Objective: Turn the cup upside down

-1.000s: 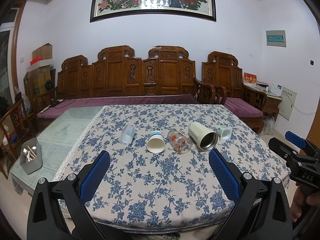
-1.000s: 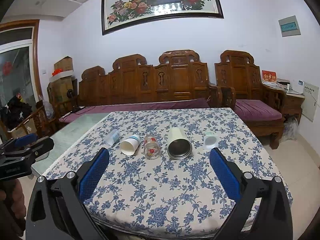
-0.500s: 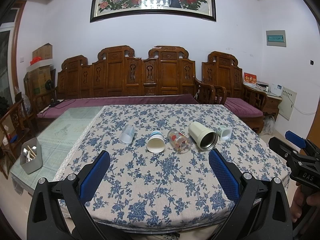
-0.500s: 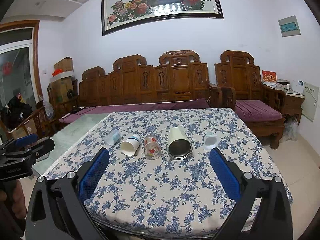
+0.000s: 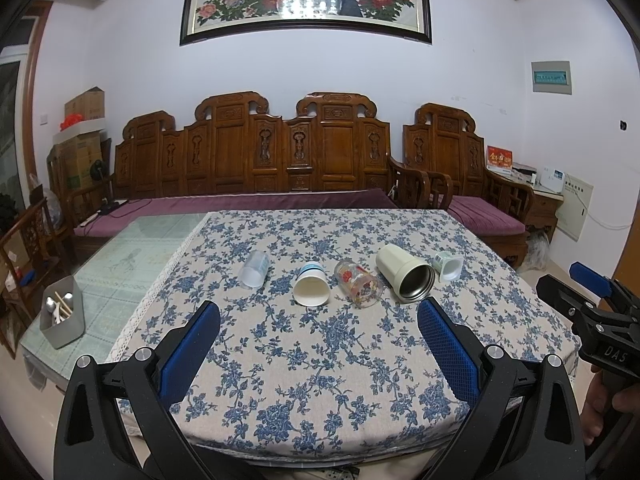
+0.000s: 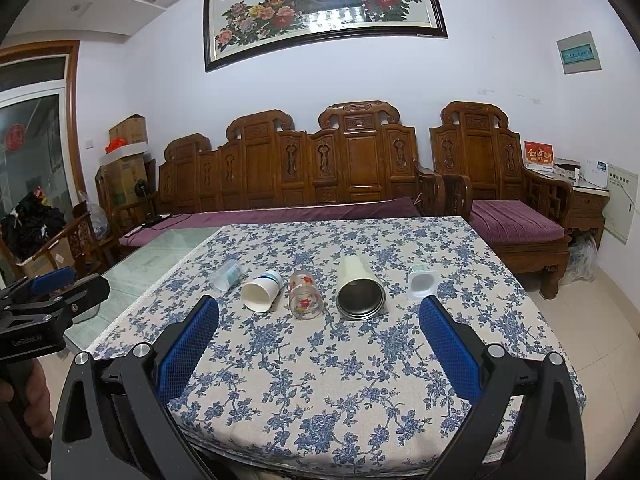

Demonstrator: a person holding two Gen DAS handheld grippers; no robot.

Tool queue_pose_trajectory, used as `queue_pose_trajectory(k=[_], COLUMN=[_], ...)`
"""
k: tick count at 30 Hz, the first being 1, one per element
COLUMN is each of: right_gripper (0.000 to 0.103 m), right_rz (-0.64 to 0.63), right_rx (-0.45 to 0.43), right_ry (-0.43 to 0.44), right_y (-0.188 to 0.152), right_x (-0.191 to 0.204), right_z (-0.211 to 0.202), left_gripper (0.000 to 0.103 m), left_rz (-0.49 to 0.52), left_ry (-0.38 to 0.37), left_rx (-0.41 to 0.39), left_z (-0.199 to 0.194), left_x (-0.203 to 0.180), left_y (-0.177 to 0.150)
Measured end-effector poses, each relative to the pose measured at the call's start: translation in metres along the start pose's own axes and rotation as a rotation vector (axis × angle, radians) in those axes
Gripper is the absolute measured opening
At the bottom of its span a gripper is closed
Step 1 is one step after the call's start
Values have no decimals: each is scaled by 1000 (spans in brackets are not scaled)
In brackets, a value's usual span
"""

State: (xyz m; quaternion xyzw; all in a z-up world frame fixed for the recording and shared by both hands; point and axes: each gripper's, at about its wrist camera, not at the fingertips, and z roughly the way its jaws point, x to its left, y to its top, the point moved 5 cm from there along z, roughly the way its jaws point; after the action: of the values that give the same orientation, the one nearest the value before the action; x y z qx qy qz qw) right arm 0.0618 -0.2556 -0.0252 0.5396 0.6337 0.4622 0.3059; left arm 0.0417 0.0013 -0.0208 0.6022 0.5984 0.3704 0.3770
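Note:
Several cups lie on their sides in a row on the floral tablecloth [image 5: 320,360]: a clear plastic cup [image 5: 254,269], a white paper cup [image 5: 311,289], a glass with red flowers [image 5: 358,289], a cream steel-lined tumbler [image 5: 404,278] and a small white cup [image 5: 449,265]. The right wrist view shows the same row: clear cup [image 6: 227,275], paper cup [image 6: 261,290], flowered glass [image 6: 305,294], tumbler [image 6: 359,288], small cup [image 6: 421,281]. My left gripper [image 5: 319,320] and right gripper [image 6: 319,318] are open, empty, above the table's near edge, short of the cups.
A grey utensil box [image 5: 63,317] sits on the glass table part at the left. A carved wooden bench [image 5: 256,160] stands behind the table, an armchair [image 5: 472,184] at the right. Each view shows the other gripper at its side, the right one [image 5: 600,320] and the left one [image 6: 44,312].

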Motion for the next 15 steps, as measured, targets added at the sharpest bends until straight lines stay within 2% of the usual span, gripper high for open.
queue_pose_trajectory(k=[11, 15], right_gripper=[101, 101], right_rz=[-3, 0], right_rx=[3, 12], right_ry=[3, 12], right_y=[0, -2], right_x=[2, 3], right_z=[0, 4], left_gripper=[95, 95], left_rz=[-4, -1], left_ry=[-3, -7], left_rx=[6, 37], left_z=[1, 12], left_x=[-9, -11], left_y=[-3, -6])
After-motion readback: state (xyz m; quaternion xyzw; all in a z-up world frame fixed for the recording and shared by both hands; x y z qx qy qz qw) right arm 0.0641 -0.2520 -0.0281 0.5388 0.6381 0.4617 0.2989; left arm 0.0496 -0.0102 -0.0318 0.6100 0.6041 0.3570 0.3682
